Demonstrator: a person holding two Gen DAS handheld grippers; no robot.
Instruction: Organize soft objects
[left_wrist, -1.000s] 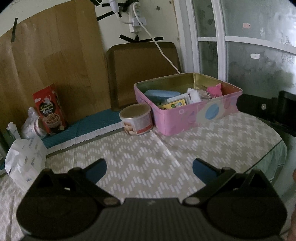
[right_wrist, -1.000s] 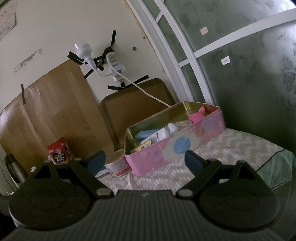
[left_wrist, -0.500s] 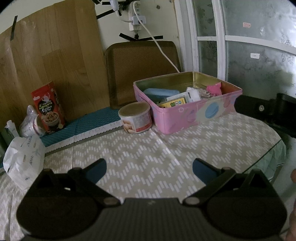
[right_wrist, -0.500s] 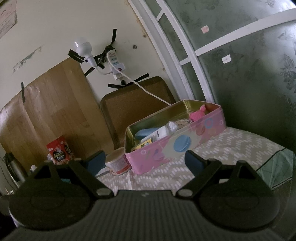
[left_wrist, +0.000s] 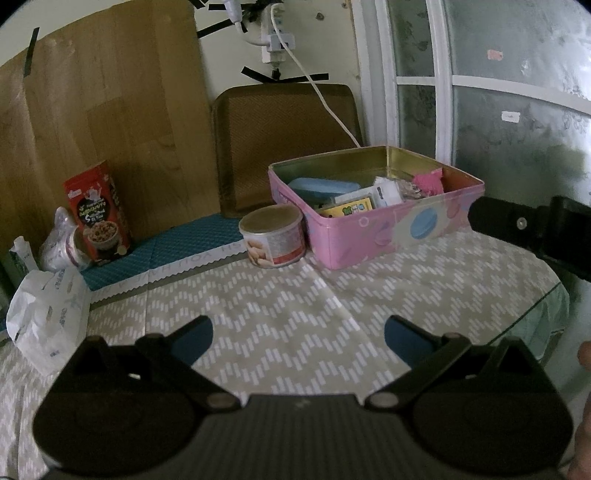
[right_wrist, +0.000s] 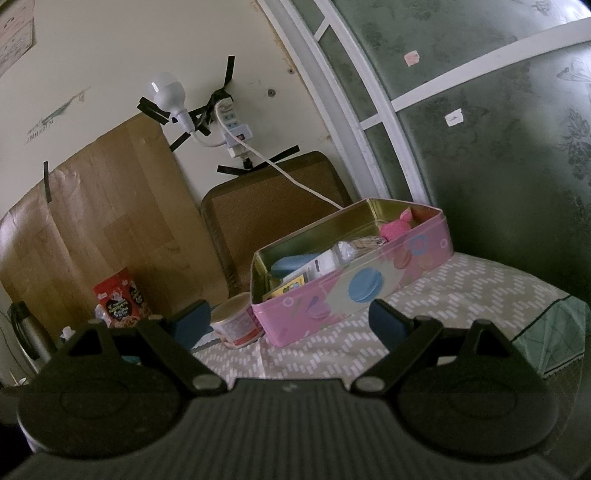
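A pink tin box (left_wrist: 388, 229) stands open at the far side of the table; it also shows in the right wrist view (right_wrist: 354, 284). Inside lie a blue pouch (left_wrist: 321, 186), a pink soft item (left_wrist: 428, 182) and several small packets (left_wrist: 384, 194). My left gripper (left_wrist: 297, 336) is open and empty above the patterned tablecloth, well short of the box. My right gripper (right_wrist: 288, 319) is open and empty, held in the air in front of the box.
A round can (left_wrist: 273, 236) stands left of the box. A red cereal box (left_wrist: 98, 214) and a white plastic bag (left_wrist: 48, 317) are at the left. A brown chair back (left_wrist: 284, 144) and a wooden board (left_wrist: 99, 122) lean behind. The table edge (left_wrist: 546, 295) curves at right.
Both grippers have drifted slightly; the left view shifted a little so the box and can sit marginally lower and left. Both stay open and empty.
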